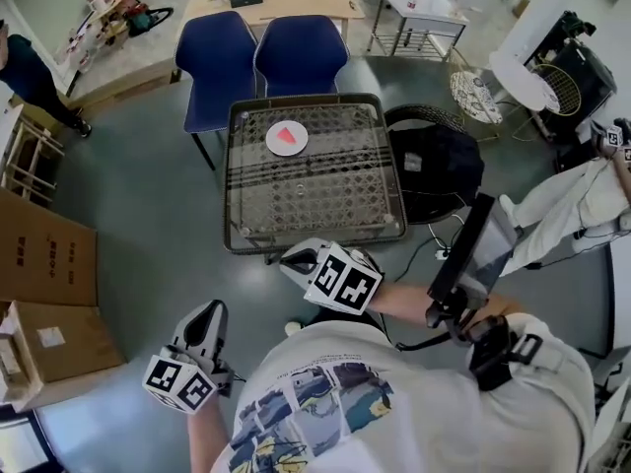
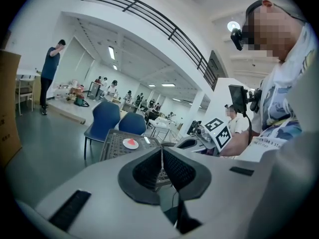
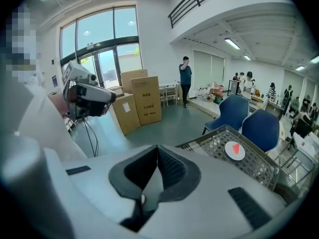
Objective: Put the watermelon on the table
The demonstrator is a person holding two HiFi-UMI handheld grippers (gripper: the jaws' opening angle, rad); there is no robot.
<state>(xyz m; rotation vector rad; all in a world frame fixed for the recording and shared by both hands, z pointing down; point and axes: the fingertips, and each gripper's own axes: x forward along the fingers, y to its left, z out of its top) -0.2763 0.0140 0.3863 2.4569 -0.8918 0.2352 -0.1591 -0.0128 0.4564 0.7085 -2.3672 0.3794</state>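
Watermelon (image 1: 287, 135), a red wedge, lies on a white plate (image 1: 271, 144) toward the far side of the table (image 1: 315, 100), clear of both grippers; the table has a dark frame and a mesh top, and the plate sits nearer its far left corner than its centre; two blue chairs (image 1: 258, 59) stand side by side just beyond the table's far edge; the right gripper (image 1: 293, 260) hangs just off the table's near edge, close to the person's chest, its marker cube facing up; the right gripper view shows its jaws pressed together with nothing between them, and the watermelon (image 3: 235, 149) on its plate off to the right beyond them; the left gripper (image 1: 209, 313) is lower left in the head view, over the grey floor and well apart from the table; the left gripper view shows its jaws likewise closed on nothing, with only a thin seam where the pads meet, and the watermelon (image 2: 131, 143) small and distant beyond them; cardboard boxes (image 1: 44, 294) stand on the floor to the left; another person (image 2: 51, 68) stands far off at the left of the room.
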